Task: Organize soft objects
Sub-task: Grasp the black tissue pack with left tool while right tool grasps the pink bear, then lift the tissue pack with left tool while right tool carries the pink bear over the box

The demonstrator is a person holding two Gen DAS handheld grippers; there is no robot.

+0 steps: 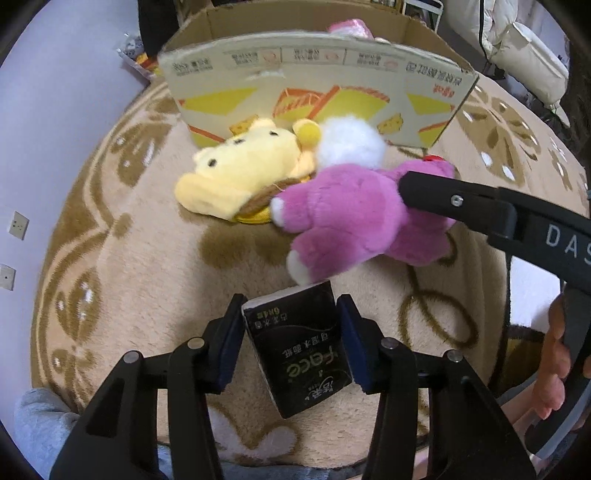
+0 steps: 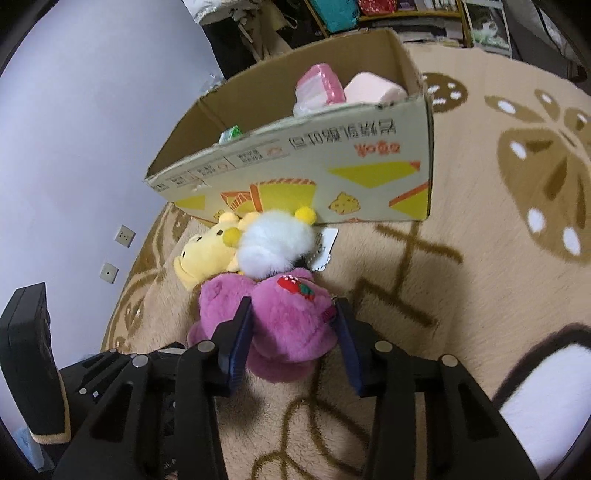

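Note:
A purple plush toy [image 2: 291, 325] with a white fluffy head [image 2: 275, 243] lies on the beige rug in front of a cardboard box [image 2: 332, 166]. A yellow plush toy [image 1: 232, 173] lies beside it on the left. My right gripper [image 2: 293, 321] has its jaws around the purple plush's body, pads touching the fur. In the left wrist view the purple plush [image 1: 351, 218] shows with the right gripper's finger [image 1: 443, 195] on it. My left gripper [image 1: 290, 325] is shut on a black tissue pack [image 1: 299, 350] above the rug.
The open box holds pink soft items [image 2: 321, 88] and a pale pink pillow [image 2: 373, 88]. A lavender wall [image 2: 92, 129] with sockets is at left. Shelves and clutter [image 2: 369, 14] stand behind the box. A white-and-brown plush item [image 2: 546, 387] lies at right.

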